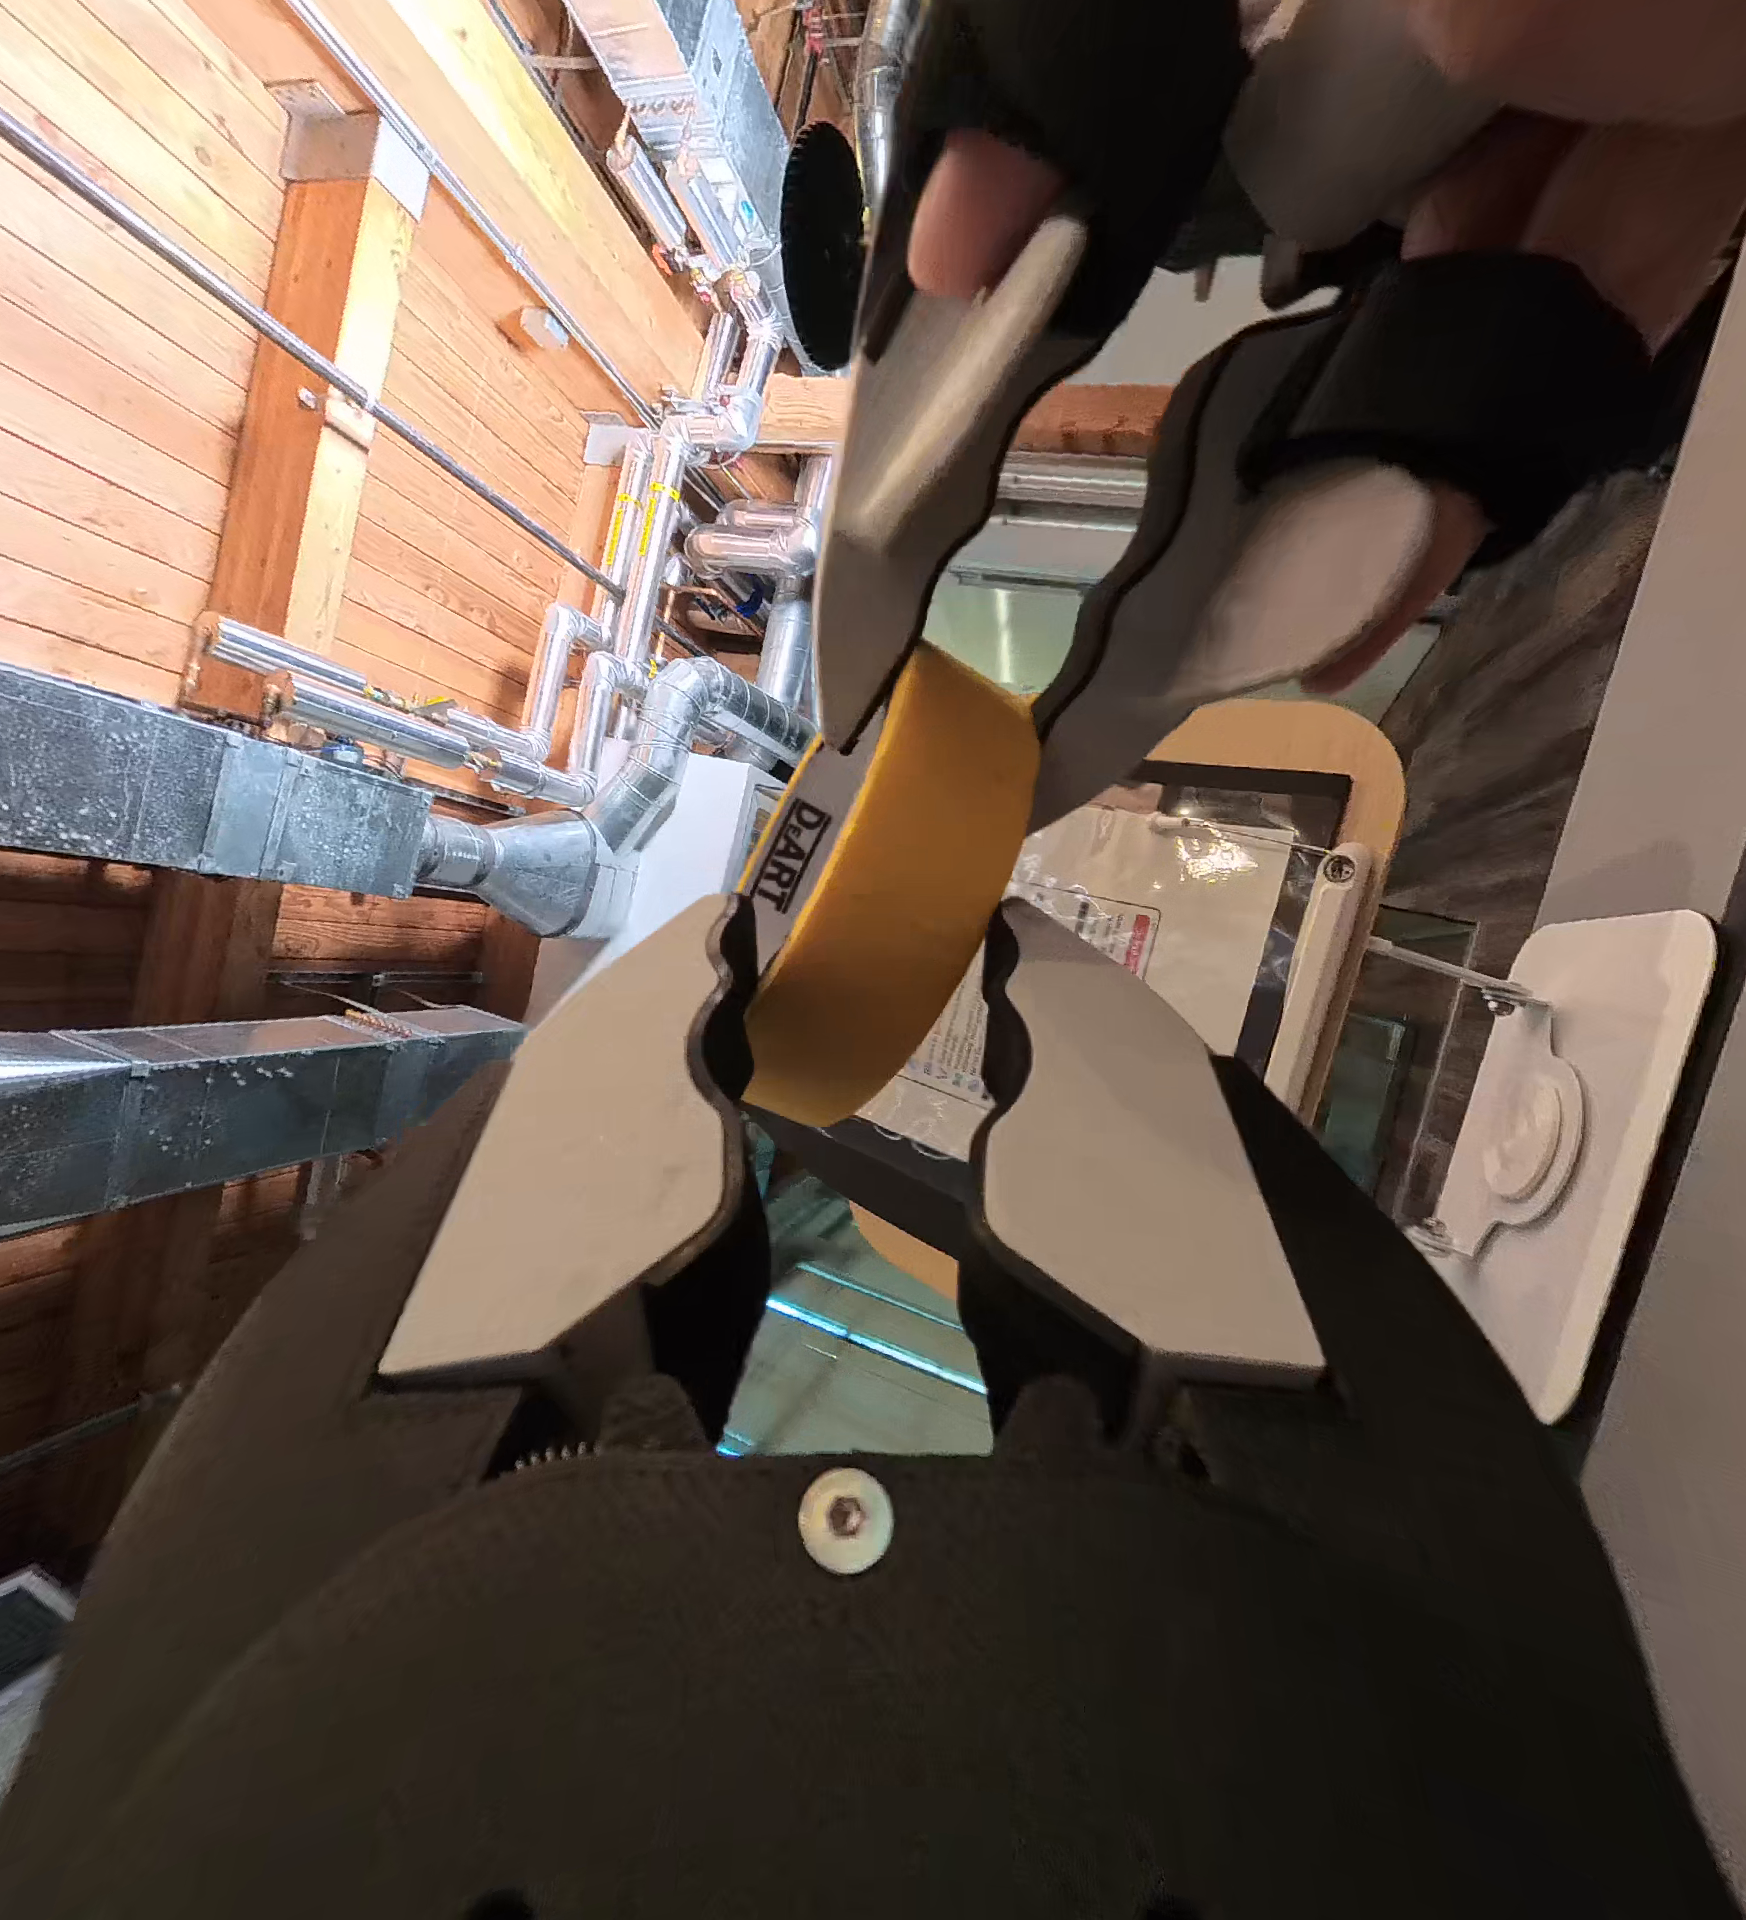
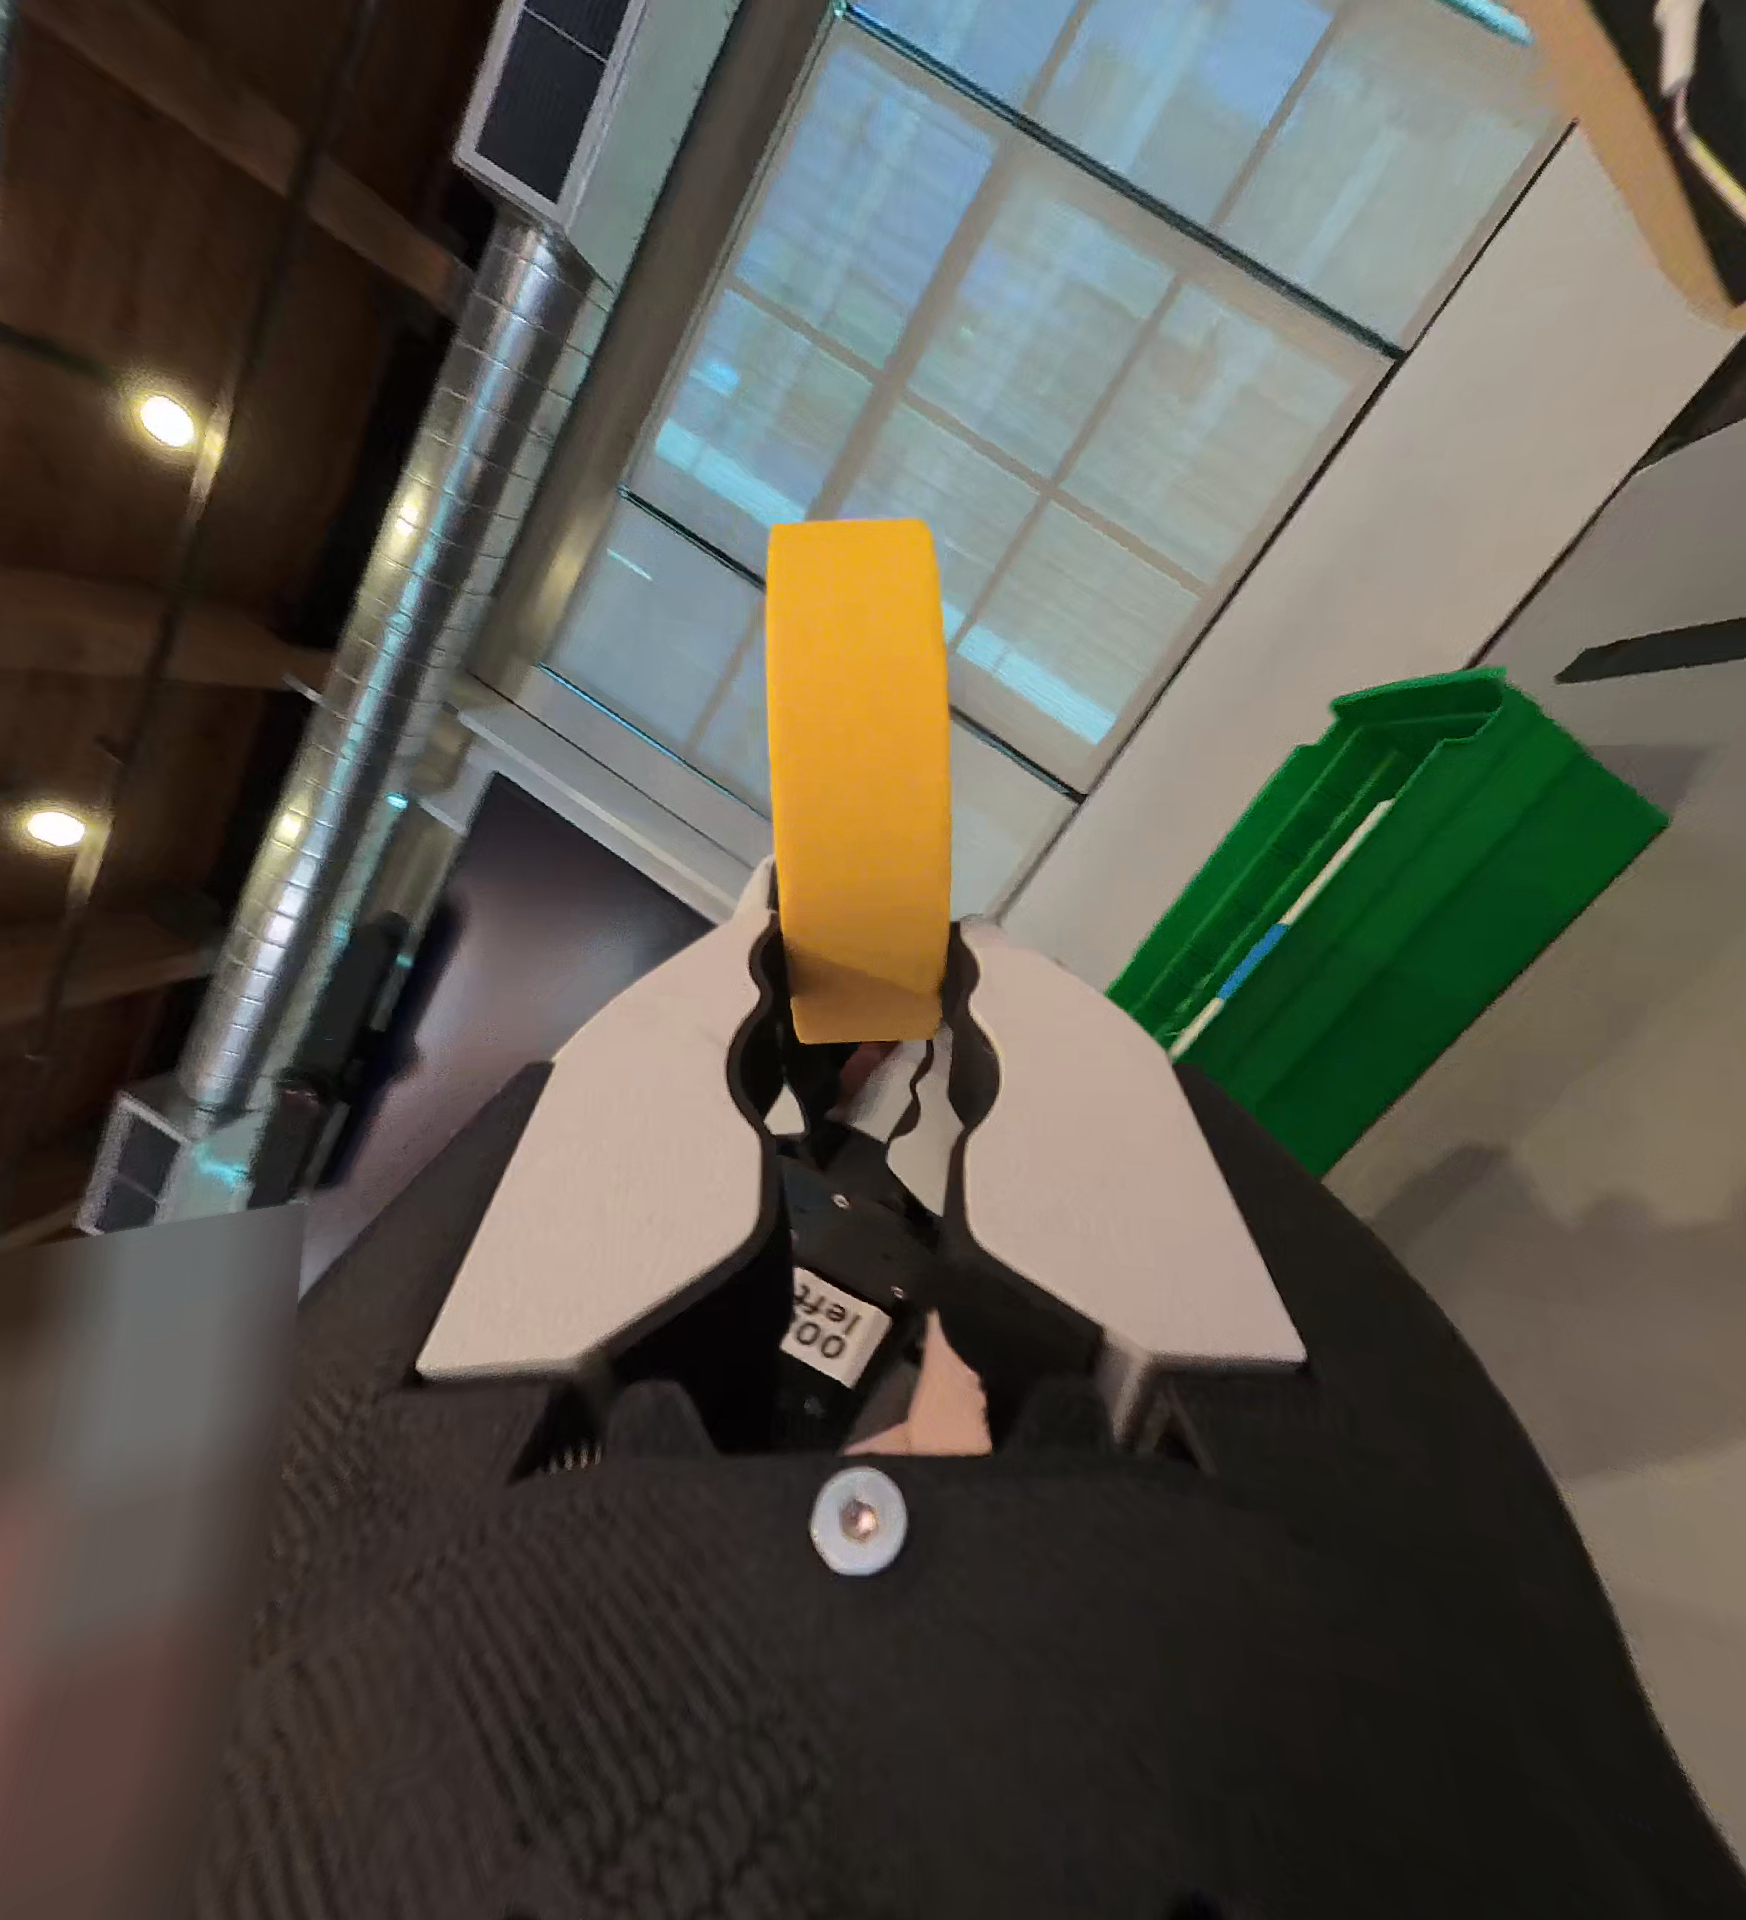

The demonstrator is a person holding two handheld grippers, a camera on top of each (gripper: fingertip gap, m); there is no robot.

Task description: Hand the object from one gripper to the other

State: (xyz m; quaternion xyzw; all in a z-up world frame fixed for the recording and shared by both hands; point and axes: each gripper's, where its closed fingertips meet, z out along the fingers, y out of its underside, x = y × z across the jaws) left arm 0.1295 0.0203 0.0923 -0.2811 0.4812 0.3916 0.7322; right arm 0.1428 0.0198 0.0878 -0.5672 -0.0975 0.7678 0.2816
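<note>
A roll of yellow tape (image 1: 900, 894) hangs in the air between both grippers. My right gripper (image 2: 864, 935) is shut on the roll (image 2: 858, 769), which stands upright out of its fingertips. In the left wrist view the right gripper (image 1: 936, 717) comes down from the top and pinches the roll's upper part, with a gloved hand (image 1: 1451, 416) behind it. My left gripper (image 1: 864, 935) reaches up from below. Its two pads sit against the sides of the roll's lower part, which lies slightly tilted between them.
Both cameras point upward. Metal ducts (image 1: 173, 790) and pipes run under a wooden ceiling on the left. A framed board (image 1: 1253, 935) and a white wall plate (image 1: 1575, 1122) are on the right. A green bin (image 2: 1388, 914) stands by a white wall, below a large window (image 2: 1004, 395). My left and right fingertips are right by each other.
</note>
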